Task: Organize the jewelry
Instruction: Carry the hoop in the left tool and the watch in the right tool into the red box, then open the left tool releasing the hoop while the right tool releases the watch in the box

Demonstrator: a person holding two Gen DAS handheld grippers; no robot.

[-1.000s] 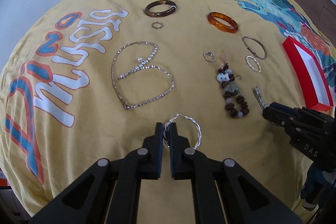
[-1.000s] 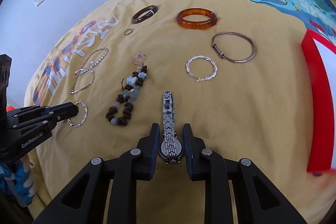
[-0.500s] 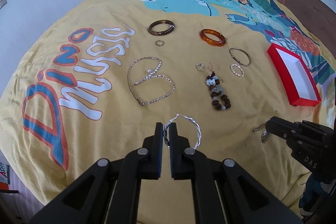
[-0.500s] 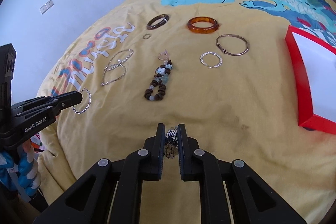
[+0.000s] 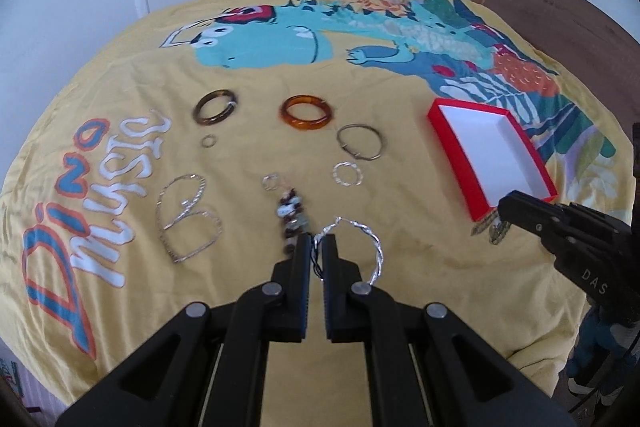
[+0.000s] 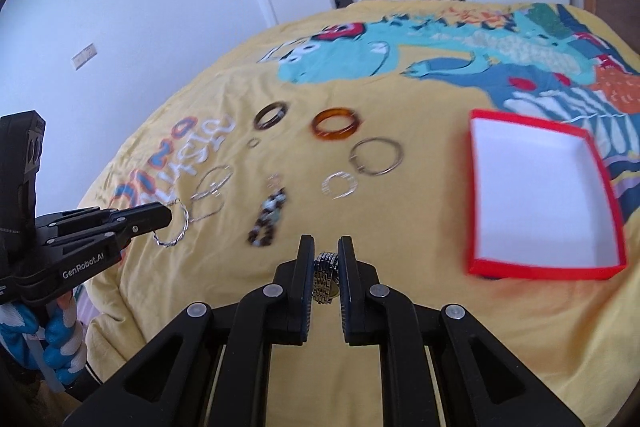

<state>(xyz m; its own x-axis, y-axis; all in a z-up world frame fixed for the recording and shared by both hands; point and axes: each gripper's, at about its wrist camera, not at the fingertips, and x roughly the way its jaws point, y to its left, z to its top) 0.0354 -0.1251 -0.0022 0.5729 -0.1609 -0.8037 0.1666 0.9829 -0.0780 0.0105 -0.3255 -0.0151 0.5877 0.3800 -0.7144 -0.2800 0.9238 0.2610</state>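
My left claw (image 5: 318,247), pinching the twisted hoop (image 5: 360,247), and right claw (image 6: 325,259), pinching the watch (image 6: 325,277), have lifted both off the bed (image 5: 420,255), ready for the red box (image 6: 540,195).

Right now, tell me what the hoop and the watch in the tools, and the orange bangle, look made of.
Twisted hoop: bright silvery metal, probably; it glints along its twists.
Watch: polished metal links, steel-like, shiny in rows.
Orange bangle: translucent amber, glossy; resin, plastic or glass, can't tell which.
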